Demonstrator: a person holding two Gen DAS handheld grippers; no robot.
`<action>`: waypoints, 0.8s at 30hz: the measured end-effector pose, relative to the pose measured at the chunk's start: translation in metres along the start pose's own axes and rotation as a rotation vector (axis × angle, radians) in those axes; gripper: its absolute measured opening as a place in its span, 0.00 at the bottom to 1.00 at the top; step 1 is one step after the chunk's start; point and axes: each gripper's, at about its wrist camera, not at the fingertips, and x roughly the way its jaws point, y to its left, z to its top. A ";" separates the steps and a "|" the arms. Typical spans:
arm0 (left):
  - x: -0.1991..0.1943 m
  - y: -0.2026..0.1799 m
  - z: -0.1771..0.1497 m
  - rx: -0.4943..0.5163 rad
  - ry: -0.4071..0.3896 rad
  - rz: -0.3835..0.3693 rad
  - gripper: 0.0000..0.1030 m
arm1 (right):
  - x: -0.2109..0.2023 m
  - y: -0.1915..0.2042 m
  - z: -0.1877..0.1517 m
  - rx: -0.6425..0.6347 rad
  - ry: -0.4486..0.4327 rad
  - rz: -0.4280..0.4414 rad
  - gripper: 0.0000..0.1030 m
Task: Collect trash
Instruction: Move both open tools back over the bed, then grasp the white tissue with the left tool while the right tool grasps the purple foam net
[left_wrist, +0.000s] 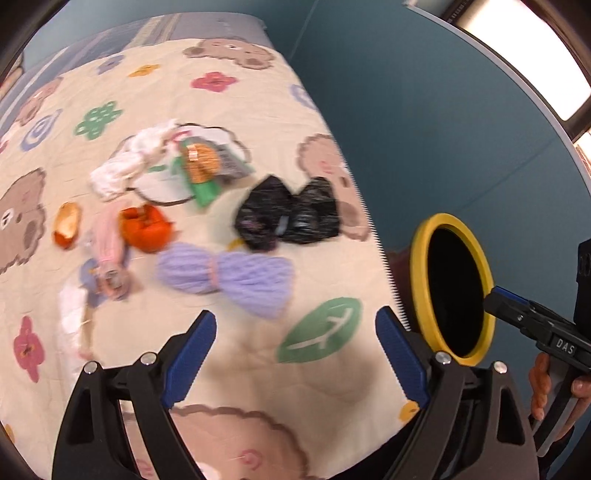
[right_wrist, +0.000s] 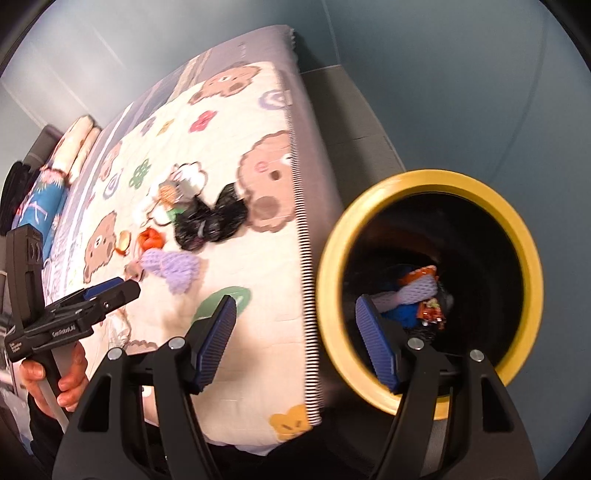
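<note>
Hovering left gripper (left_wrist: 295, 358) spread, empty, above bedspread (left_wrist: 258, 369) | right gripper (right_wrist: 295, 343) parted, empty, at yellow-rimmed bin (right_wrist: 532, 295) | trash: purple foam net (left_wrist: 225, 275) nearest, black bag (left_wrist: 288, 216) beyond | advice: straddle the net's pinched middle, then squeeze.

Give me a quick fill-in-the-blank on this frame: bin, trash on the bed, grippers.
1. The bin has a ____ rim.
2. The purple foam net lies on the ____, not in the bin.
3. Both the left gripper and the right gripper hold ____.
4. Beside the purple net, nearer the bin, lies a crumpled ____ plastic bag.

Missing words: yellow; bed; nothing; black
</note>
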 end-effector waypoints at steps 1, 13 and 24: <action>-0.003 0.007 -0.001 -0.008 -0.003 0.006 0.82 | 0.001 0.005 0.000 -0.008 0.003 0.002 0.63; -0.018 0.086 -0.015 -0.090 -0.007 0.110 0.82 | 0.039 0.075 0.004 -0.124 0.073 0.021 0.63; -0.019 0.146 -0.025 -0.159 0.018 0.164 0.82 | 0.074 0.123 0.011 -0.203 0.137 0.019 0.63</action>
